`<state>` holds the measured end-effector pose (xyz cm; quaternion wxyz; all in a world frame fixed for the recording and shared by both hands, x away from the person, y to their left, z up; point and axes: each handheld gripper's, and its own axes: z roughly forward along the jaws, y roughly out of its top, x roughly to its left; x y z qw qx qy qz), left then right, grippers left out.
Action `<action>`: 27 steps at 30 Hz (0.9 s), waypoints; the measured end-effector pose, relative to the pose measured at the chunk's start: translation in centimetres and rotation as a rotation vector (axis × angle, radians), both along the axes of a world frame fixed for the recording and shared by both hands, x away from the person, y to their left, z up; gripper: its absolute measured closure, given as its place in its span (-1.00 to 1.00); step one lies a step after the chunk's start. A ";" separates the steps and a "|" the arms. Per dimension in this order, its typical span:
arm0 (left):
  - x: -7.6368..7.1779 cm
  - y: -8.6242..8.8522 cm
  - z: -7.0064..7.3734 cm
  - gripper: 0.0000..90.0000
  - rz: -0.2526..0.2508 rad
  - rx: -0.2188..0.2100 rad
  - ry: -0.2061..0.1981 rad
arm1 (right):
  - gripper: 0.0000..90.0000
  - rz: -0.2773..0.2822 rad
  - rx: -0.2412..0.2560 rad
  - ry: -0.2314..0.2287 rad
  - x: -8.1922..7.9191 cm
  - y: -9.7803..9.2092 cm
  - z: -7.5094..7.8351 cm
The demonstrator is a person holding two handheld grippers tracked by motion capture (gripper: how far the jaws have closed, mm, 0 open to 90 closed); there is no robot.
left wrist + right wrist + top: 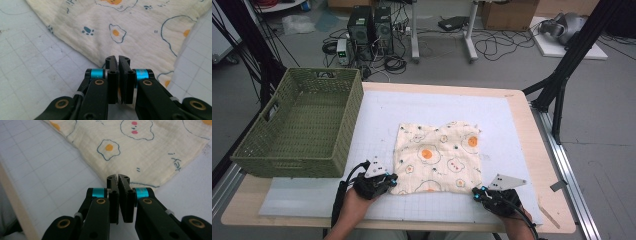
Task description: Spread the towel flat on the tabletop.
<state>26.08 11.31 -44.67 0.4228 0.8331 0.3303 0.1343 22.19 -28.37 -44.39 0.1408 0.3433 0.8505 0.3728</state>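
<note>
A cream cloth (437, 155) printed with fried eggs lies flat in the middle of the white grid mat. My left gripper (390, 181) is at its near left corner. In the left gripper view the jaws (118, 59) are pressed together over the cloth (100, 32) edge, with fabric between them. At the near right corner is my right gripper (476, 192). In the right gripper view its jaws (118, 178) are closed on the cloth (140, 150) corner tip.
A green woven basket (292, 165) with nothing in it stands at the table's left side, close to my left hand. The white mat (377, 115) covers most of the wooden table (537, 150). Computers, cables and stands sit on the floor beyond the far edge.
</note>
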 end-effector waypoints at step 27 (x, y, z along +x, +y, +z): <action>0.8 2.6 2.3 -0.05 0.110 -0.194 -0.057 | -0.06 -0.139 0.100 -0.140 -1.3 -0.7 1.6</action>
